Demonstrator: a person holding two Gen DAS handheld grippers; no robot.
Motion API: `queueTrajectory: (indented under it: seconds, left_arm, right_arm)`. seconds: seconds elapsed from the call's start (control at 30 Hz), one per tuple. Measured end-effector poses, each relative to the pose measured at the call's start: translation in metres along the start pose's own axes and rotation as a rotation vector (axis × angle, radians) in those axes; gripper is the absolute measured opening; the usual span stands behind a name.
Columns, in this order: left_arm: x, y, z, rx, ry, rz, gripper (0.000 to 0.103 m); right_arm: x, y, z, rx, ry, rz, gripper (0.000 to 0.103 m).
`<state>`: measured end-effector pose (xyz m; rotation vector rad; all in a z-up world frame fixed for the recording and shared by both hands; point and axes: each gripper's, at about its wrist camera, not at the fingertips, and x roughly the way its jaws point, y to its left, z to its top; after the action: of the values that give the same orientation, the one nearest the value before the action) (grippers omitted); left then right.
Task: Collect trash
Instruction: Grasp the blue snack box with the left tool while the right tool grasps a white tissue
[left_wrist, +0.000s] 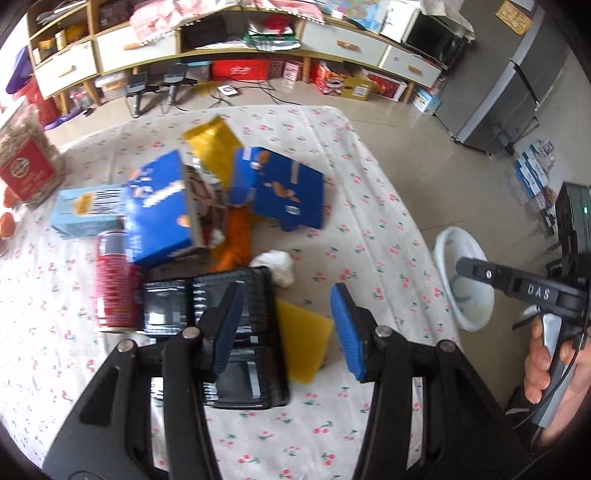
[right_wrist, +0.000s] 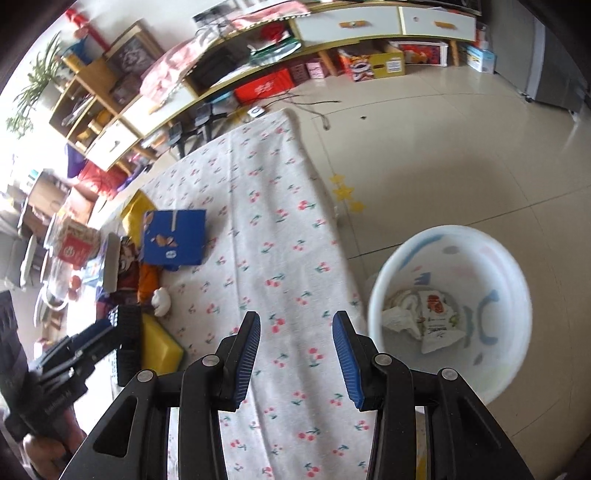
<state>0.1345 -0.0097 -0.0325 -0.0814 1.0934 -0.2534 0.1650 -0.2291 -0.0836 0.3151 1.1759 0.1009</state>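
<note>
Left gripper (left_wrist: 286, 328) with blue ribbed pads spread wide and holding nothing, poised just above a black ribbed plastic tray (left_wrist: 236, 332) and a flat yellow sponge (left_wrist: 304, 343) lying side by side, touching, on the white cherry-print tablecloth (left_wrist: 369, 229). Right gripper (right_wrist: 296, 354) likewise released and bare, hanging over the tablecloth's right edge beside a white round plastic bin (right_wrist: 454, 314) on the tiled floor, with crumpled paper and a printed wrapper (right_wrist: 436, 321) already inside. Just past the tray, a crumpled white tissue ball (left_wrist: 279, 264) and a red cylindrical can (left_wrist: 114, 280) lying on its side. Farther on, heaped together: an orange scrap (left_wrist: 236, 243), a blue cardboard box (left_wrist: 159, 210) with open end, a second blue flattened carton (left_wrist: 284, 184), a pale blue box (left_wrist: 83, 214) and a gold foil pouch (left_wrist: 214, 147). Far left, a clear jar with red label (left_wrist: 27, 166). Beyond the table, a long white-and-wood cabinet (left_wrist: 207, 40) with boxes beneath it
</note>
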Motion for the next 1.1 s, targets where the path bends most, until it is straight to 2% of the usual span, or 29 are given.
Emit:
queueTrajectory:
  seconds: [0.1,0.2,0.43,0.63,0.97,1.07,1.1]
  left_arm:
    - [-0.009,0.036,0.002,-0.057,-0.016,0.048,0.053]
    - [-0.011,0.055,0.003,-0.087,-0.018,0.076,0.057]
    - [-0.002,0.082,0.014,-0.133,-0.005,0.043,0.067]
    - [0.022,0.078,0.031,-0.131,0.026,0.041,0.074]
    - [0.044,0.076,0.036,-0.116,0.058,0.079,0.075]
    - [0.042,0.077,0.034,-0.115,0.037,0.080,0.074]
    - [0.041,0.078,0.034,-0.119,0.030,0.071,0.067]
  right_arm:
    - [0.013,0.024,-0.006,-0.049,0.046,0.045,0.042]
    - [0.027,0.046,-0.013,-0.103,0.082,0.037,0.042]
    - [0.043,0.084,-0.029,-0.203,0.123,0.025,0.046]
    - [0.054,0.105,-0.039,-0.246,0.143,0.037,0.049]
    - [0.066,0.109,-0.039,-0.246,0.162,0.053,0.051]
    - [0.071,0.112,-0.039,-0.258,0.165,0.048,0.051]
    - [0.072,0.113,-0.037,-0.260,0.162,0.049,0.051]
